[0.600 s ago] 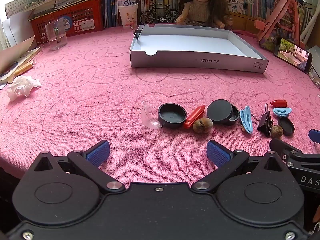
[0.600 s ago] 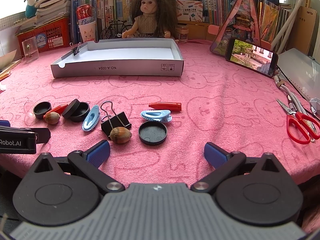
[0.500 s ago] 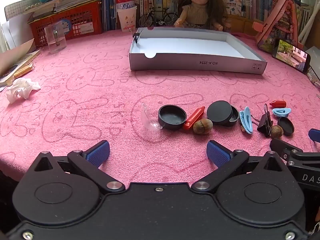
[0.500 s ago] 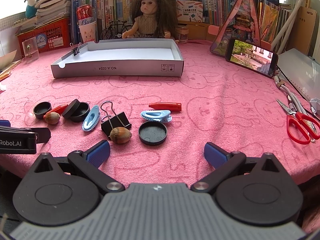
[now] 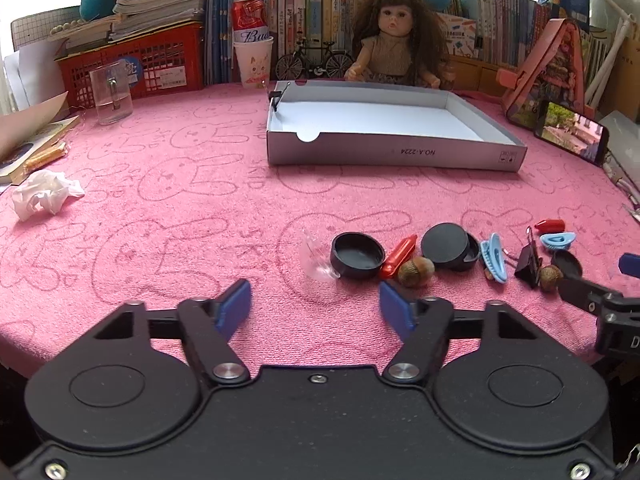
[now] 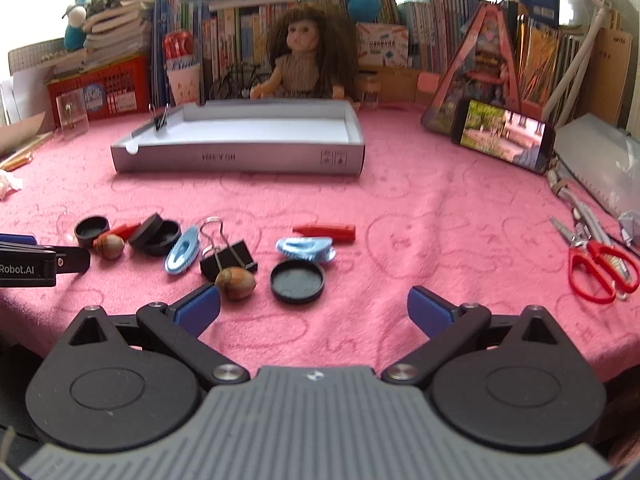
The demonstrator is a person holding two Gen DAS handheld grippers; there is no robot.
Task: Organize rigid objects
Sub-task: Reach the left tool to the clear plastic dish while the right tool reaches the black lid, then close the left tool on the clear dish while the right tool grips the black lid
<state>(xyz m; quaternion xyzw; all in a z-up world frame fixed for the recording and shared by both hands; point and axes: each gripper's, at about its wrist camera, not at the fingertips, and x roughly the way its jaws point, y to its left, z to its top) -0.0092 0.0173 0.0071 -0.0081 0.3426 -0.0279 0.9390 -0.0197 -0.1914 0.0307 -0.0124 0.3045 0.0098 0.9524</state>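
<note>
A row of small objects lies on the pink cloth: a black cap point(image 5: 357, 255), a clear plastic piece point(image 5: 314, 258), a red clip point(image 5: 398, 255), a nut point(image 5: 415, 271), a black round tin point(image 5: 450, 246), a blue clip point(image 5: 494, 257) and a black binder clip point(image 6: 226, 256). A second nut point(image 6: 236, 283), a black lid point(image 6: 297, 281), another blue clip point(image 6: 306, 249) and a red clip point(image 6: 326, 231) lie nearer my right gripper. My left gripper point(image 5: 315, 311) is open and empty, just short of the clear piece. My right gripper point(image 6: 314, 312) is open and empty, near the lid.
An open white box point(image 5: 394, 136) with a binder clip on its rim stands behind the row. A doll point(image 5: 394, 40), books and a red basket point(image 5: 136, 64) line the back. A phone point(image 6: 502, 140) and red scissors point(image 6: 600, 264) lie right; crumpled tissue point(image 5: 44, 198) and a glass point(image 5: 111, 98) left.
Both grippers have moved forward and lower toward the row of objects. My left jaws have narrowed a little. Nothing was picked up.
</note>
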